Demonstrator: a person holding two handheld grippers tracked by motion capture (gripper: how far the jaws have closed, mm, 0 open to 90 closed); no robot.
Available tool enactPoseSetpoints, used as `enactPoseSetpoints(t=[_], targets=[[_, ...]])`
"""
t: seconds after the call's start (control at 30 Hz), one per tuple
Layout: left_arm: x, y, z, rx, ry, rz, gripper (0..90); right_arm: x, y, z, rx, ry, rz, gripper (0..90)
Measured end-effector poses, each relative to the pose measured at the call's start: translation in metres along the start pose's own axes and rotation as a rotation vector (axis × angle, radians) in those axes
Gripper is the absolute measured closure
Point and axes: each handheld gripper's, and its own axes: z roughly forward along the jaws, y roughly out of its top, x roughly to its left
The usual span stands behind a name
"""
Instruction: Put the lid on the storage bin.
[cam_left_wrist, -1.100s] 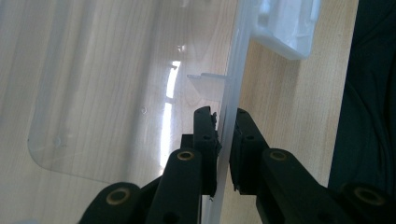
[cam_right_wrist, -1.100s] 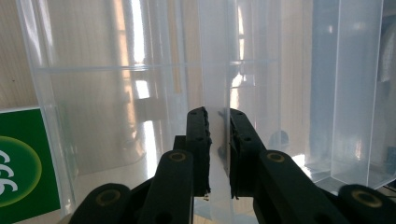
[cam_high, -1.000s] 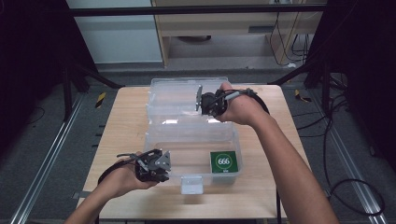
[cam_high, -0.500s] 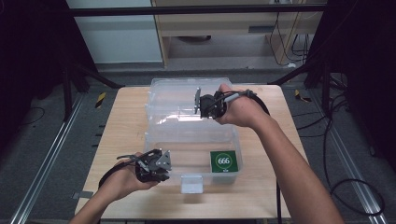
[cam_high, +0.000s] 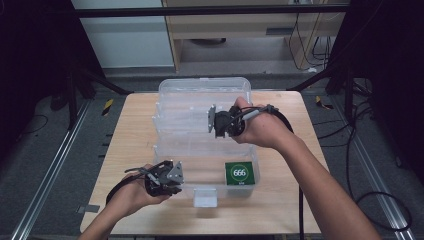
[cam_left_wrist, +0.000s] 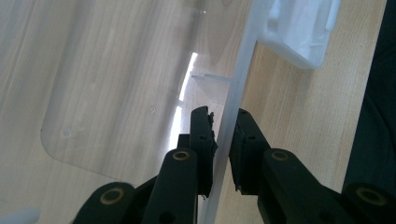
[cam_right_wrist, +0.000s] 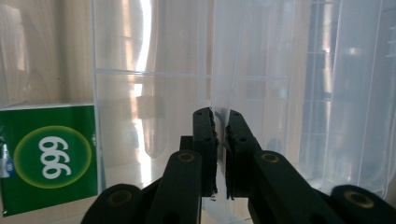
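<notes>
Item 1, left tongs (cam_high: 172, 177): held in the person's left hand (cam_high: 132, 192) at the near left of the desk (cam_high: 125, 150). In the left gripper view the tongs (cam_left_wrist: 223, 135) stand astride the thin clear wall of the clear plastic box (cam_left_wrist: 236, 93), one jaw on each side, drawn in close and clamped on that wall.

Item 2, clear plastic box (cam_high: 200, 150): sits in the middle of the desk, running from the near edge to the far side. Its hinged clear lid (cam_high: 200, 97) stands open toward the far side. A white latch tab (cam_high: 205, 197) hangs at the middle of the near wall. The same latch (cam_left_wrist: 299, 28) appears at the top of the left gripper view, just beside the gripped wall.

Item 3, green card marked 666 (cam_high: 240, 173): lies inside the box at its near right corner, flat against the floor of the box. In the right gripper view the card (cam_right_wrist: 46, 156) appears at the left, seen through clear plastic.

Item 4, right tongs (cam_high: 212, 120): held in the person's right hand (cam_high: 260, 130) above the middle of the box, at the lid. In the right gripper view the tongs (cam_right_wrist: 219, 140) are pressed together on a thin clear edge of the lid (cam_right_wrist: 224, 70), with the sheet pinched between the pads.
</notes>
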Motion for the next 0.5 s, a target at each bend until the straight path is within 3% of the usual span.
enactPoseSetpoints(t=[0.5], targets=[[-0.002, 0.000, 0.001, -0.003, 0.017, -0.020, 79.6, 0.039, -0.003, -0.014, -0.042, -0.077, -0.026, 83.7]])
